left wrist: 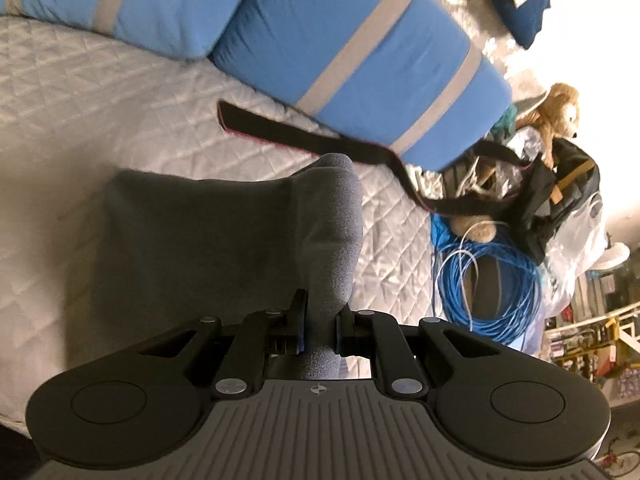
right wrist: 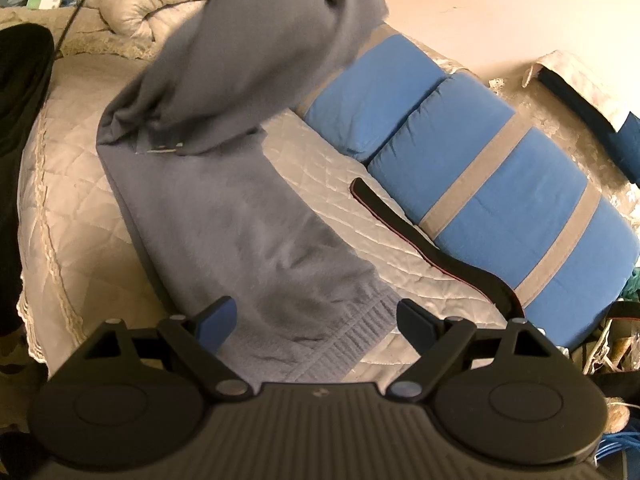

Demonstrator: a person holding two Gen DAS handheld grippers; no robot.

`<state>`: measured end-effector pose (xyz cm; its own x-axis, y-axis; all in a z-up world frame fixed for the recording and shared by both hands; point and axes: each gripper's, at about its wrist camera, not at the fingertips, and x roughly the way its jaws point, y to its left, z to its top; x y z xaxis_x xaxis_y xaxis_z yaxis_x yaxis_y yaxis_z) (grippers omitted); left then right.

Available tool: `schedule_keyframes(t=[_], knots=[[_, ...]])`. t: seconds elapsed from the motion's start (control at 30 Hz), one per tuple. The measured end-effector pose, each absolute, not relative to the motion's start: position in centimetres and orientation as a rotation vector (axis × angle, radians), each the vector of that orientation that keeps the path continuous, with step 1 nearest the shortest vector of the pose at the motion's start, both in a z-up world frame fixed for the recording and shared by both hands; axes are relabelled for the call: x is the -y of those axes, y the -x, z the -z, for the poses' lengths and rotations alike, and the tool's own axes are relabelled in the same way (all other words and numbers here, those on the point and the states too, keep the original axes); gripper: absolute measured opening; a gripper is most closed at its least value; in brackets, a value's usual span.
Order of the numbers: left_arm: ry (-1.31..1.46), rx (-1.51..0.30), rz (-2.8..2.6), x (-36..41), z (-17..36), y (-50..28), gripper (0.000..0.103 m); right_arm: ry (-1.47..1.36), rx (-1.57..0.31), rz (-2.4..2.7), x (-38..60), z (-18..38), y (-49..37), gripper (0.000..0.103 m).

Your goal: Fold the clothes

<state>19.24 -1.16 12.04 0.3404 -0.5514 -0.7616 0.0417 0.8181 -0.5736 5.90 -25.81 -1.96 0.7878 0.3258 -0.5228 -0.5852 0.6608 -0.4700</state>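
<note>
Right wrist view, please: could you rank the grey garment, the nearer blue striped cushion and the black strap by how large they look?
1. Grey garment, though part is lifted near the camera.
2. Nearer blue striped cushion.
3. Black strap, clearly smallest.

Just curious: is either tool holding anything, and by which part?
The left tool pinches a bunched fold of the grey sweater. The right tool is open, holding nothing.

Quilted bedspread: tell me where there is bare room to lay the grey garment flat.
Bare quilted bedspread lies between the grey garment and the blue pillows, bordered by the black strap. More is free left of the garment. The bed's edge is crowded with the blue cable coil and black bag.
</note>
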Motion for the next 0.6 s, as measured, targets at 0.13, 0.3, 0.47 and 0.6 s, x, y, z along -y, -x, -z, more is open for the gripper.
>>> schedule_keyframes(t=[0.13,0.3,0.47,0.6], knots=[[0.513,-1.219,0.399,3.5,-8.7,-20.5,0.012,0.644,-0.416,-0.523,26.2,1.7,-6.0,0.093],[0.568,-1.32,0.479,5.8,-5.0,-22.1,0.03,0.64,-0.417,-0.51,26.3,1.7,-5.9,0.093],[0.665,-1.254,0.606,4.9,-5.3,-21.9,0.044,0.622,-0.442,-0.512,26.6,1.6,-6.2,0.093],[0.608,-1.161,0.58,2.7,-6.8,-21.5,0.051,0.565,-0.476,-0.534,27.4,1.2,-6.8,0.093]])
